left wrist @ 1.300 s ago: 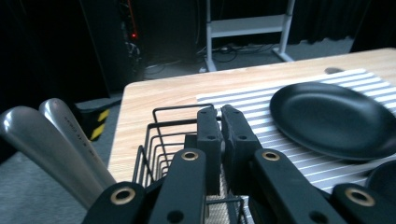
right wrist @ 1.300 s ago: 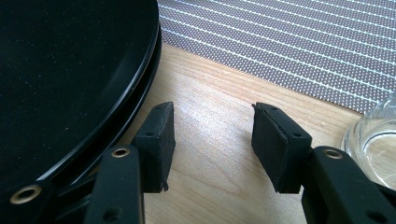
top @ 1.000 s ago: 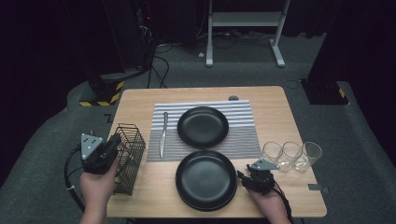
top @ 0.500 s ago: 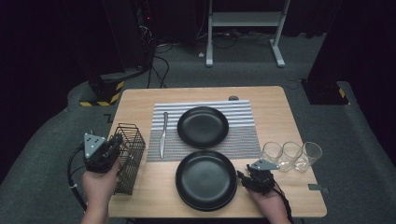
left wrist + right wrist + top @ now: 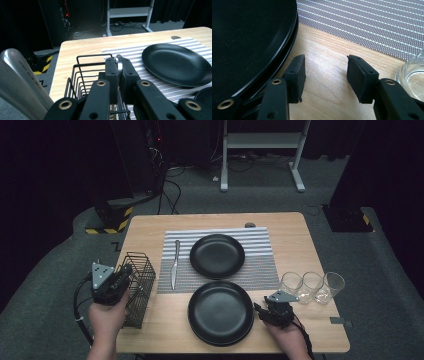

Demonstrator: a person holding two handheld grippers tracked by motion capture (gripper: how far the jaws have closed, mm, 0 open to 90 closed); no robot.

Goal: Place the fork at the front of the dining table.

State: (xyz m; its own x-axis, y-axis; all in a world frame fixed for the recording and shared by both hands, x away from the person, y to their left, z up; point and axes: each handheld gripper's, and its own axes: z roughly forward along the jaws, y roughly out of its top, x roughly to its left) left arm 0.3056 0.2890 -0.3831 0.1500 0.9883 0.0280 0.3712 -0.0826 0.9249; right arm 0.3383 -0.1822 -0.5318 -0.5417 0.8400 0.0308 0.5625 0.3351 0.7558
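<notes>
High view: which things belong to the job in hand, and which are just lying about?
In hand: left gripper, wire basket, silvery cutlery piece, right gripper, stacked black plates.
Lying about: table knife, far black plate, striped mat, three glasses.

A light wooden worktop is carrying everything here. A striped grey placemat is lying across its middle, reaching towards the far edge. A black wire basket is standing at the left edge. A stack of black plates is sitting on the bare wood at the near edge, just beside the placemat. Three clear glasses are standing in a row on the right. A small dark round fitting is sitting near the far edge.
</notes>
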